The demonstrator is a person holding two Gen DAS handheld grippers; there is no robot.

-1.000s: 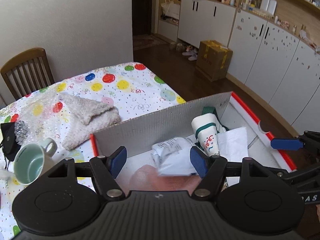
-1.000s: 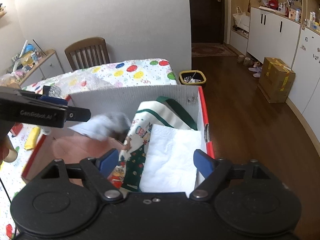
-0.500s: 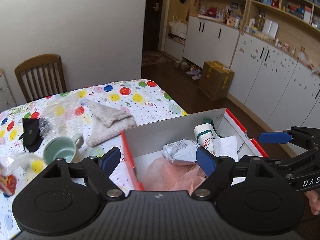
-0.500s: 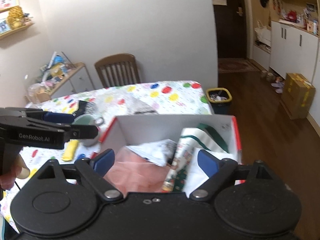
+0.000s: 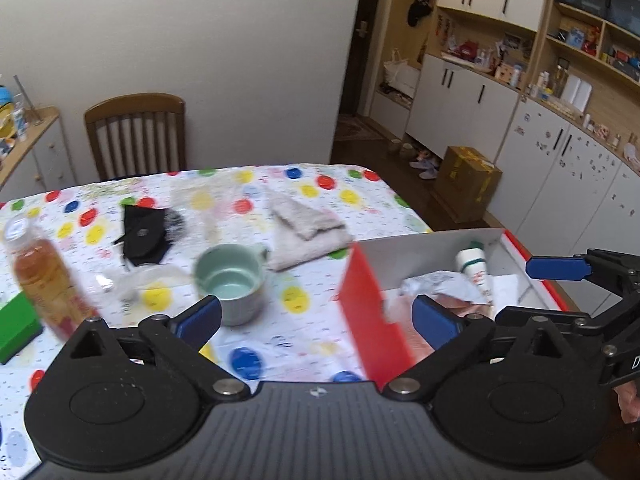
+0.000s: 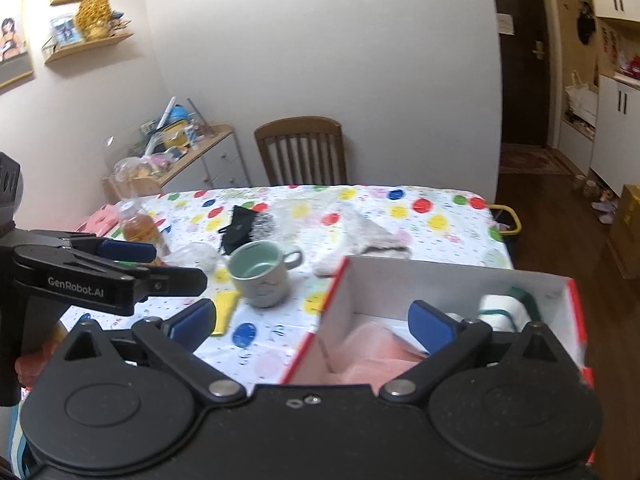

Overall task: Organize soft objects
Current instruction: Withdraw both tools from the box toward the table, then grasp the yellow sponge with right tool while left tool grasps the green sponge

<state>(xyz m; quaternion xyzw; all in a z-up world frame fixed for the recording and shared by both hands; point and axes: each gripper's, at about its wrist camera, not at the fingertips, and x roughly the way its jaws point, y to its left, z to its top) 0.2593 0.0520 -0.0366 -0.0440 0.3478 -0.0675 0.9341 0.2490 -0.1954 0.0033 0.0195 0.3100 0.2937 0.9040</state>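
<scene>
A red-edged cardboard box (image 5: 368, 304) stands at the table's right end; it also shows in the right wrist view (image 6: 440, 280). Inside lie a pink cloth (image 6: 372, 356), a crumpled white-grey bag (image 5: 436, 286) and a white-and-green rolled cloth (image 5: 474, 264). A fluffy beige towel (image 5: 308, 228) lies folded on the polka-dot tablecloth beyond the box. A black pouch (image 5: 142, 234) lies further left. My left gripper (image 5: 316, 318) is open and empty, above the table at the box's left wall. My right gripper (image 6: 312, 322) is open and empty, over the box's near left corner.
A pale green mug (image 5: 232, 280) stands left of the box. An amber bottle (image 5: 48, 276), a green block (image 5: 14, 326), clear plastic wrap (image 5: 136, 280) and a yellow item (image 6: 224, 312) lie on the left. A wooden chair (image 5: 138, 132) stands behind the table.
Both grippers have pulled back and up out of the box and swung left. The white-grey bag now lies in the box, released.
</scene>
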